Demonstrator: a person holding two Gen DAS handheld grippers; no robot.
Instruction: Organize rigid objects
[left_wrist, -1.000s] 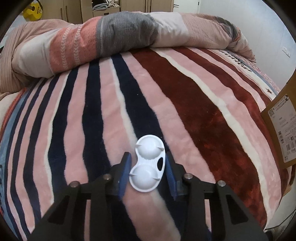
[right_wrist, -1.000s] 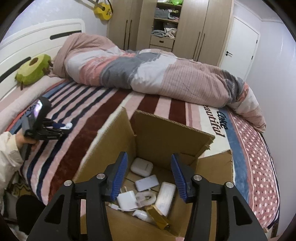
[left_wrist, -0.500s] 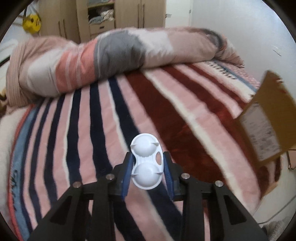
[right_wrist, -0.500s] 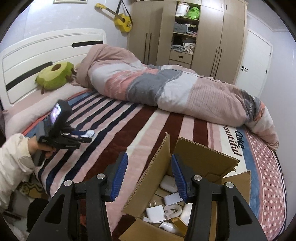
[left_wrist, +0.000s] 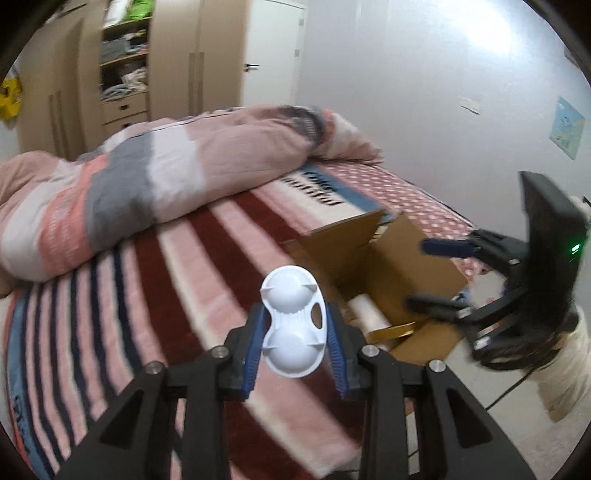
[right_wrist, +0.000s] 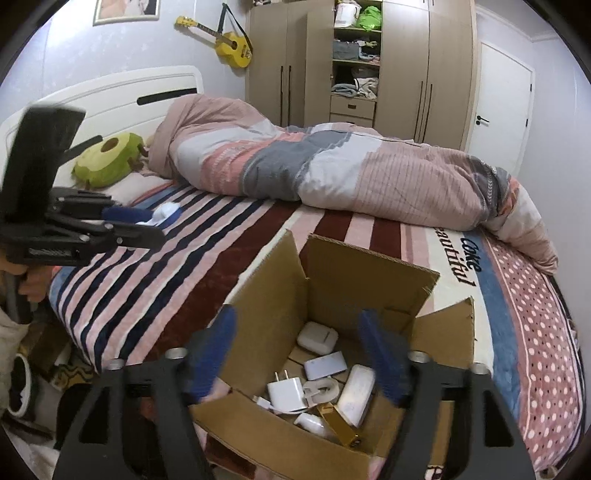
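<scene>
Risk first: white two-cup case (left_wrist: 293, 326) is pinched only at its narrow waist by left gripper (left_wrist: 295, 336), both domes sticking out fwd and back of the pads, so it could pivot or slip w/ a quick swing. Left jaws clamped on case, held in air above striped blanket (left_wrist: 147, 295). Cardboard box (right_wrist: 369, 280) lies ahead-right of those jaws, flaps up; a raised flap could catch the case on approach. Right gripper (right_wrist: 303, 354) jaws apart, nothing between, hovering over box w/ chargers (right_wrist: 286, 393) etc. inside; the 2 grippers may crowd at the opening.

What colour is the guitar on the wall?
Yellow: the guitar shows best in the right wrist view.
</scene>
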